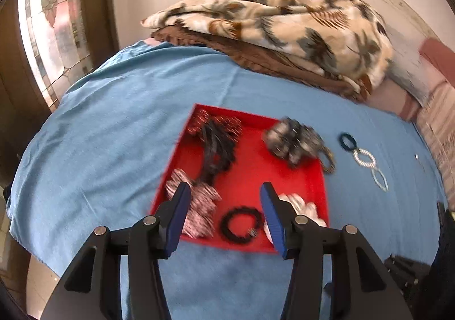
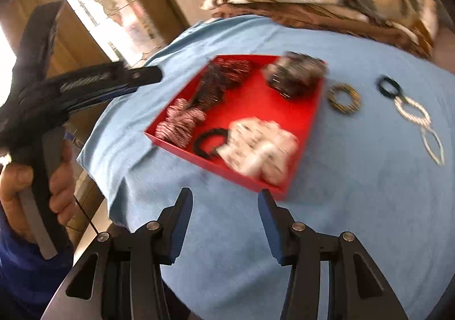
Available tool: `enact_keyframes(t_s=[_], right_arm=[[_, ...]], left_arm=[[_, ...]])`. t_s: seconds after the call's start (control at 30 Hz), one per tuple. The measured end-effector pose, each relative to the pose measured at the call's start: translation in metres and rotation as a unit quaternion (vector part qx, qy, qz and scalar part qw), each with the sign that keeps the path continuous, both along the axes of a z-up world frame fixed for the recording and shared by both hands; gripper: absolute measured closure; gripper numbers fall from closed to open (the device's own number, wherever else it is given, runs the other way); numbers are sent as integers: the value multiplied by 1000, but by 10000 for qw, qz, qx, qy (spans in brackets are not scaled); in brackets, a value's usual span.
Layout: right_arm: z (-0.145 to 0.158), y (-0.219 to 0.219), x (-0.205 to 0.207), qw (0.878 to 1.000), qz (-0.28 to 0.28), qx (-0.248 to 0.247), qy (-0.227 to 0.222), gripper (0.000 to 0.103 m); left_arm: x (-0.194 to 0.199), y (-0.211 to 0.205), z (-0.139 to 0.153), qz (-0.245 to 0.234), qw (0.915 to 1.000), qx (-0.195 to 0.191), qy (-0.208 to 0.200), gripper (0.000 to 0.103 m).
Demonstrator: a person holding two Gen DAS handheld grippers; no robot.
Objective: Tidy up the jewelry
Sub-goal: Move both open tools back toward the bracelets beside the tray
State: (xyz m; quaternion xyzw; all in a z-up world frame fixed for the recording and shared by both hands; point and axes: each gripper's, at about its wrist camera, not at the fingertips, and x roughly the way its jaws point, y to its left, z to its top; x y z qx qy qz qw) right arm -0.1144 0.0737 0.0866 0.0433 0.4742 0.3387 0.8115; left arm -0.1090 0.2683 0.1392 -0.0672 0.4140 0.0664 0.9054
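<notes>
A red tray (image 1: 250,178) lies on the blue cloth (image 1: 113,121). It holds red-and-white striped pieces (image 1: 196,200), a black necklace (image 1: 219,149), a black bracelet (image 1: 241,224), a white bundle (image 2: 261,146) and a grey-black bundle (image 1: 290,141). To the right of the tray (image 2: 256,109) lie a gold-brown ring (image 2: 344,98), a dark ring (image 2: 389,87), a white beaded ring (image 2: 412,112) and a pale oval ring (image 2: 432,146). My left gripper (image 1: 225,186) hangs open over the tray's near part, holding nothing. My right gripper (image 2: 225,192) is open and bare above the cloth, just short of the tray's near corner.
A patterned fleece blanket (image 1: 284,16) is heaped at the back of the bed. The cloth drops off at the left edge toward a bright doorway (image 1: 51,35). Pink bedding (image 1: 438,64) lies at the right. A hand (image 2: 17,186) grips the other tool's handle at the far left.
</notes>
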Motion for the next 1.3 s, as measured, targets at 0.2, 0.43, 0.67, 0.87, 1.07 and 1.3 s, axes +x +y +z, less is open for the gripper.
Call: enact_keyframes(t_s=[0.2, 0.43, 0.67, 0.87, 1.07, 1.3], right_arm=[[-10, -48, -8, 9981, -602, 1, 134, 49], [-19, -88, -12, 9925, -1188, 93, 286, 47], [-29, -105, -18, 9894, -1397, 111, 390, 46], [-29, -112, -21, 9873, -1542, 92, 380, 46], [-30, -119, -21, 9852, -1683, 17, 331, 45], [-33, -125, -19, 9832, -1803, -97, 273, 43]], left_arm=[[-23, -33, 4, -77, 10000, -31, -44, 53], [-45, -63, 7, -138, 9995, 247, -122, 46], [-58, -75, 0, -164, 9983, 559, -14, 46], [-63, -84, -2, -255, 9972, 697, 2, 46], [-64, -96, -3, -386, 9961, 794, -14, 46], [-62, -113, -11, -576, 9937, 959, 72, 46]])
